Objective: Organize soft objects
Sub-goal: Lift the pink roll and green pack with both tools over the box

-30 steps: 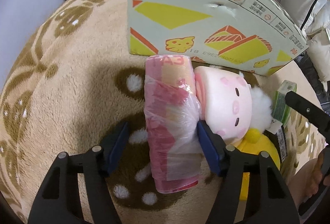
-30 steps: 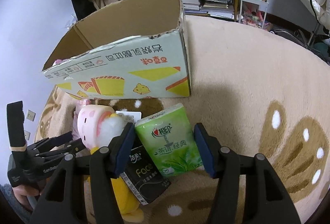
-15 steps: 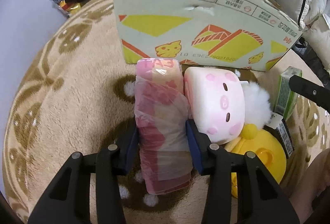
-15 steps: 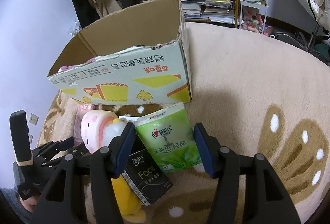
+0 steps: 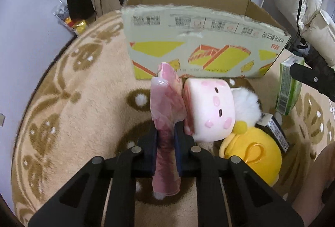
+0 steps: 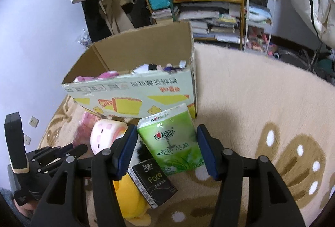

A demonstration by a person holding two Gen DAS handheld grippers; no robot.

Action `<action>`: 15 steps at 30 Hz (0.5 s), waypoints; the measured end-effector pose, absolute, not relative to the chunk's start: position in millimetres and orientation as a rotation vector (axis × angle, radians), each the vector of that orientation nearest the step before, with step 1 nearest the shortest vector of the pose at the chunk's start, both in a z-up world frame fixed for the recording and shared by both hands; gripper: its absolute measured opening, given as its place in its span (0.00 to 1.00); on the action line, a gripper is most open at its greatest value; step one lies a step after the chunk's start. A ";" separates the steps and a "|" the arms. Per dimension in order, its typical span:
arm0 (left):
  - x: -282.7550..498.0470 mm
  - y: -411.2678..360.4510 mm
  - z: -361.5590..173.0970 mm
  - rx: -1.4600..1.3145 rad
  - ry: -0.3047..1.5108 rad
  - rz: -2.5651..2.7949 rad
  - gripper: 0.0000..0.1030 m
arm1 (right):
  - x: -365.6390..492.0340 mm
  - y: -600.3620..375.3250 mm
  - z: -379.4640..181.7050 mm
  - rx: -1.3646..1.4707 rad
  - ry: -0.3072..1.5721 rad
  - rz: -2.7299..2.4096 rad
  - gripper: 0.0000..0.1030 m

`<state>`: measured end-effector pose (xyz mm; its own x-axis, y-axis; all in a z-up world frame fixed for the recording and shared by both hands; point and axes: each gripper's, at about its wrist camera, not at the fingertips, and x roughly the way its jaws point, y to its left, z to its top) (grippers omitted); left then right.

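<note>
- Beige carpet [image 5: 83, 122] with brown patterns fills both views; one.
- One cardboard box [image 5: 201, 42], open-topped, at upper centre, soft things inside.
- One pink pig plush [image 5: 209, 109] and one yellow plush [image 5: 255, 155], touching, at centre right.
- One pink wrapped pack [image 5: 167, 101], squeezed flat by the fully closed left gripper [image 5: 166, 143], long axis toward the box.
- One green tissue pack [image 6: 173, 143], upright, between the right gripper [image 6: 165, 151] pads, about half open, touching.
- One black tissue pack [image 6: 152, 183] below it.

Cardboard box [image 5: 201, 42] wall ahead; open carpet [image 5: 83, 114] left
</note>
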<state>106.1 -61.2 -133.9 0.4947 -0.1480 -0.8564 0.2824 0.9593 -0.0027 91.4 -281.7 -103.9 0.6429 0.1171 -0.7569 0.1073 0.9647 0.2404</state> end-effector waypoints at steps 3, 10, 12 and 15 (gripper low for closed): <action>96.1 -57.9 -114.4 0.162 0.956 -0.234 0.12 | 85.9 -279.4 -91.8 0.252 0.839 0.014 0.60; 71.2 -50.0 -50.7 0.150 0.753 -0.202 0.12 | 78.6 -270.5 -60.2 0.191 0.760 0.024 0.60; 73.0 -49.8 -36.8 0.157 0.718 -0.192 0.12 | 80.3 -271.3 -49.8 0.185 0.736 0.020 0.60; 80.2 -48.5 -22.1 0.178 0.670 -0.183 0.13 | 84.6 -269.8 -36.3 0.177 0.701 0.018 0.60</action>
